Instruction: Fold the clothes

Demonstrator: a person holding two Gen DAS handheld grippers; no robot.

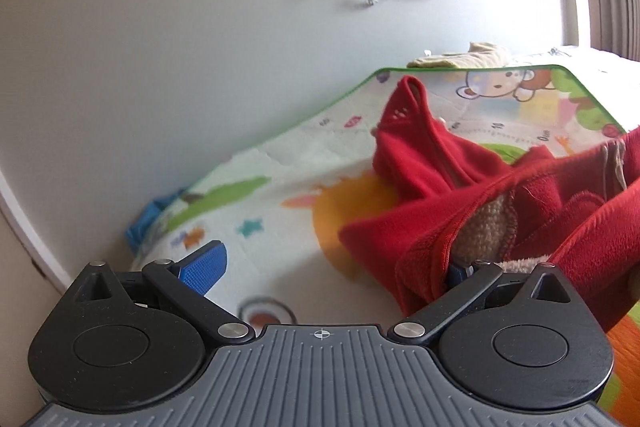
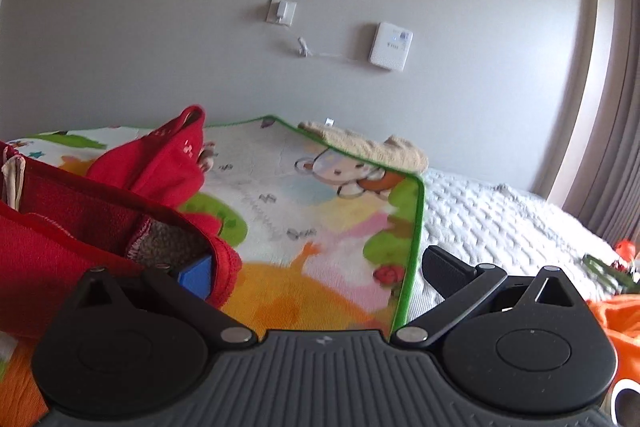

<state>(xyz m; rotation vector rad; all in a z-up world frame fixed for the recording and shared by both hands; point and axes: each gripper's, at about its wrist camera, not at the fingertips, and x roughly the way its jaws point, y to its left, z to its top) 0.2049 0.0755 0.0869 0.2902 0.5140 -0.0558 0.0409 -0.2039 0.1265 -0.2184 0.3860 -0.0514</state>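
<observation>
My left gripper (image 1: 328,263) stood with its fingers wide apart, one inside the red fleece garment's (image 1: 460,195) hem; my right gripper (image 2: 320,275), equally spread, had its blue finger (image 2: 197,277) tucked in too. I judged both should pinch the hem evenly. The fleece hung rumpled over the play mat (image 2: 304,195).

A quilted white bed (image 2: 500,223) carries a cartoon play mat (image 2: 320,195) (green-edged).

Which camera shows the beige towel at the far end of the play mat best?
The right wrist view: the beige towel lies along the play mat's far edge, larger and less hidden. The left wrist view shows it smaller, its lower part hidden behind the mat's raised edge.
</observation>
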